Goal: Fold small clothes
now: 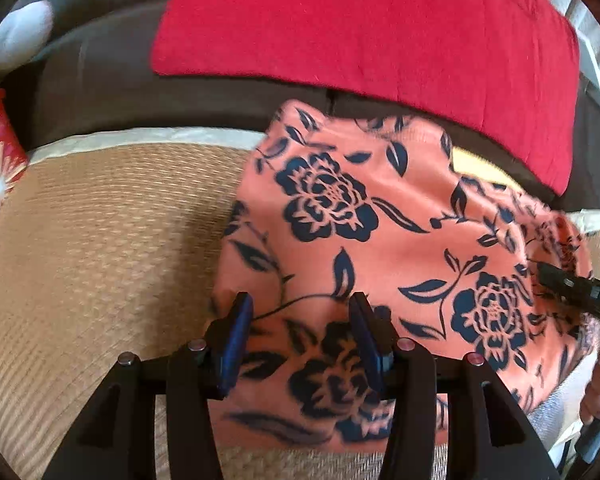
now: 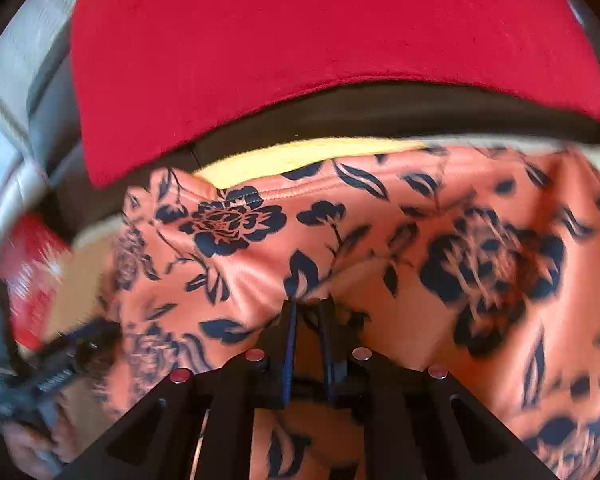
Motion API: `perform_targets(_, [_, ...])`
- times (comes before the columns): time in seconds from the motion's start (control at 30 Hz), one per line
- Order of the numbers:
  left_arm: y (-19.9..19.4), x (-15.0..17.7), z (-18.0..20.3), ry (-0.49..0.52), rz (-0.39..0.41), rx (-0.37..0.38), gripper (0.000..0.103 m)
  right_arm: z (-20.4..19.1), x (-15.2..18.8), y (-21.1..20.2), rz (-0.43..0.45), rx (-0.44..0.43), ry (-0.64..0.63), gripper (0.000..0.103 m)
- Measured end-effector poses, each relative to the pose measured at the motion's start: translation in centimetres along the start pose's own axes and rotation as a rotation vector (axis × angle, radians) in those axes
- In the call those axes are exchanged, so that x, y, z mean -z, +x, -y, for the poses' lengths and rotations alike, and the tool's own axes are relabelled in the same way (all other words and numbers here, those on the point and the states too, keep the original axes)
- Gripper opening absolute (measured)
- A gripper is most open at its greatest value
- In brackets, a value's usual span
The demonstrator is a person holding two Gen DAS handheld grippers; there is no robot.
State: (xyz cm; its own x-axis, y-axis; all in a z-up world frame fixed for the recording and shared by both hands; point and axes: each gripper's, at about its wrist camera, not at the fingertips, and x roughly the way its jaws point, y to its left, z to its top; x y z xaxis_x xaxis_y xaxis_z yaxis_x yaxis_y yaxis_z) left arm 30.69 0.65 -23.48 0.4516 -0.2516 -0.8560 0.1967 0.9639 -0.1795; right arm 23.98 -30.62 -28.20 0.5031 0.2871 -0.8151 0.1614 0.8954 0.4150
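Right wrist: right gripper (image 2: 307, 307) pinching floral garment (image 2: 380, 248) (blurred).

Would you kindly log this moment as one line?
left gripper: open over garment | right gripper: shut on garment | surface: mat

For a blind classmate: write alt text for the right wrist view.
The right gripper is shut on a pinch of orange floral garment, which fills the lower frame. Behind lie a yellow cloth and a red blanket.
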Motion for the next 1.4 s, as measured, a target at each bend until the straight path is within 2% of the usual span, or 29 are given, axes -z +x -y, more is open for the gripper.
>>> perform_targets(0.03, [-0.8,0.5,-0.4,-0.012,0.003,0.01,0.051,0.9,0.8,-1.9,0.039,-0.061,0.03,0.016])
perform_targets(0.1, [-1.9,1.3,-1.2,-0.048,0.002,0.052,0.052,2.3,2.5,-4.9,0.106,-0.096,0.055,0.02])
perform_targets(0.13, [-2.5,1.9,-1.8,-0.084,-0.001,0.082,0.054,3.3,3.7,-6.9,0.141,-0.107,0.08,0.034])
perform_targets(0.17, [-3.1,2.4,-2.4,-0.116,0.0,0.096,0.055,4.2,4.7,-8.2,0.168,-0.117,0.108,0.063])
perform_targets(0.2, [-3.6,3.0,-3.0,-0.15,0.0,0.102,0.058,4.8,5.4,-9.6,0.198,-0.126,0.136,0.08])
perform_targets(0.23, [-4.1,3.6,-3.5,-0.187,-0.002,0.108,0.06,5.7,6.2,-11.9,0.273,-0.143,0.171,0.088])
perform_targets(0.27, [-4.6,4.7,-4.0,-0.235,-0.004,0.136,0.06,6.0,7.3,-12.8,0.324,-0.167,0.173,0.088])
perform_targets(0.3, [-4.7,5.3,-4.4,-0.261,-0.005,0.161,0.06,5.8,7.6,-13.4,0.333,-0.181,0.159,0.088])
perform_targets(0.4, [-5.0,7.3,-5.0,-0.351,-0.01,0.217,0.06,3.9,8.8,-13.5,0.309,-0.195,0.095,0.084])
perform_targets(0.5, [-4.2,7.7,-5.1,-0.426,-0.005,0.258,0.059,0.9,9.0,-12.7,0.294,-0.21,0.008,0.054])
perform_targets(0.53, [-3.9,7.8,-5.1,-0.442,0.001,0.277,0.059,-0.4,8.8,-11.7,0.277,-0.195,-0.024,0.031])
perform_targets(0.57, [-3.6,7.8,-4.9,-0.453,0.003,0.295,0.058,-1.2,8.8,-10.9,0.253,-0.18,-0.045,0.028])
perform_targets(0.63, [-2.7,7.8,-4.4,-0.465,0.004,0.317,0.039,-2.8,8.8,-8.8,0.227,-0.169,-0.058,0.028])
perform_targets(0.77, [-0.7,7.4,-3.3,-0.504,-0.001,0.279,0.039,-4.1,7.9,-6.6,0.239,-0.163,-0.054,0.028])
perform_targets(0.8, [-0.2,7.6,-3.1,-0.51,0.004,0.273,0.044,-4.2,7.5,-5.3,0.228,-0.162,-0.048,0.028])
perform_targets(0.9, [1.0,7.2,-2.3,-0.534,-0.001,0.29,0.068,-3.3,7.0,-1.1,0.071,-0.151,-0.016,0.028])
perform_targets(0.93, [1.2,7.2,-2.3,-0.558,0.002,0.301,0.071,-3.1,7.0,-0.5,0.077,-0.143,-0.019,0.023])
perform_targets(1.1, [1.4,6.1,-3.0,-0.62,0.028,0.322,0.074,-2.2,6.9,-0.4,0.066,-0.185,0.045,0.023])
perform_targets(1.17, [1.9,5.5,-2.6,-0.634,0.066,0.329,0.073,-2.4,7.1,-0.4,0.071,-0.175,0.038,0.023])
perform_targets(1.2, [2.2,5.2,-2.6,-0.635,0.078,0.329,0.07,-2.5,7.1,-0.6,0.075,-0.172,0.035,0.023])
perform_targets(1.23, [2.4,5.0,-2.3,-0.633,0.095,0.326,0.058,-2.4,7.3,-0.7,0.078,-0.172,0.032,0.023])
perform_targets(1.3, [2.9,4.5,-1.8,-0.62,0.118,0.301,0.041,-2.5,7.4,-0.7,0.077,-0.179,0.03,0.023])
perform_targets(1.4, [3.2,4.2,-1.5,-0.622,0.141,0.292,0.037,-2.4,7.5,-0.7,0.071,-0.195,0.033,0.022])
